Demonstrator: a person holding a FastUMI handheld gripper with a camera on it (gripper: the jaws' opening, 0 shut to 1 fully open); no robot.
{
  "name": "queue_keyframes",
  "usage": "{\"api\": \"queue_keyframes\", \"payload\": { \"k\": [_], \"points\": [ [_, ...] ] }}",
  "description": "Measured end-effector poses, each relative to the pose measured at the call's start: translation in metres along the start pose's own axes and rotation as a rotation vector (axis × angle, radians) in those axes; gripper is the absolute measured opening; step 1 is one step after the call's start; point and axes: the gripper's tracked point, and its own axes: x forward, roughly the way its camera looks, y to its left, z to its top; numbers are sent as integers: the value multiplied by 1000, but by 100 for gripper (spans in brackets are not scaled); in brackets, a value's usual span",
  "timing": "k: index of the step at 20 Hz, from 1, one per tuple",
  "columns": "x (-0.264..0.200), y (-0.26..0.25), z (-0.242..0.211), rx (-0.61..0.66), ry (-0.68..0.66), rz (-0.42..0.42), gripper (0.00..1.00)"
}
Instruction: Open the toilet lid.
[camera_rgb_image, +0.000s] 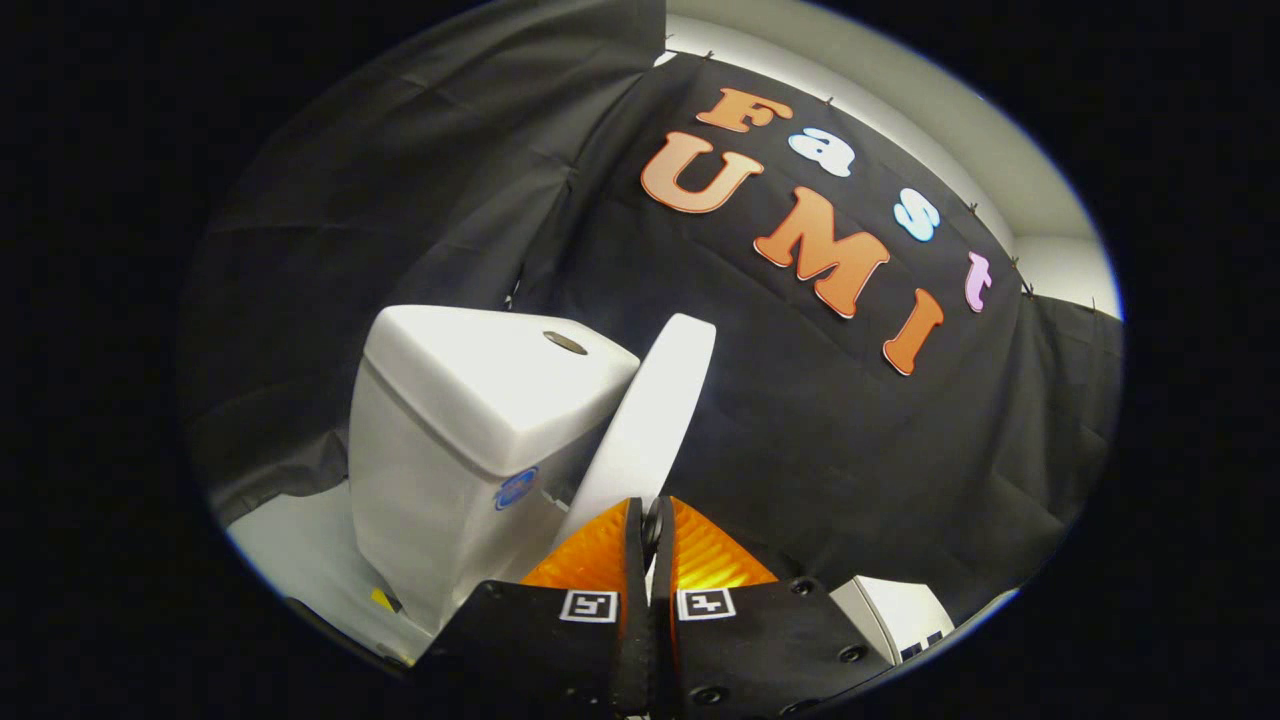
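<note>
Your gripper is clenched, its fingers pressed together with almost no gap and nothing clearly held between them; whether the tips touch the lid you cannot tell. The lid stands raised, tilted back, its upper part close beside the top corner of the tank, its lower edge just ahead of your fingertips. A round button sits on the tank's top, a blue sticker on its side, black cloth behind.
</note>
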Motion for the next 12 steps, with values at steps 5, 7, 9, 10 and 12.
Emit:
{"api": "queue_keyframes", "payload": {
  "k": [5,7,9,10,12],
  "points": [
    [-1,13,7,-60,-4,-28,8],
    [0,12,5,-77,-5,-43,8],
    [2,12,3,-78,-5,-44,8],
    [1,12,4,-69,-4,-43,8],
    [2,12,4,-55,-2,-41,8]
  ]
}}
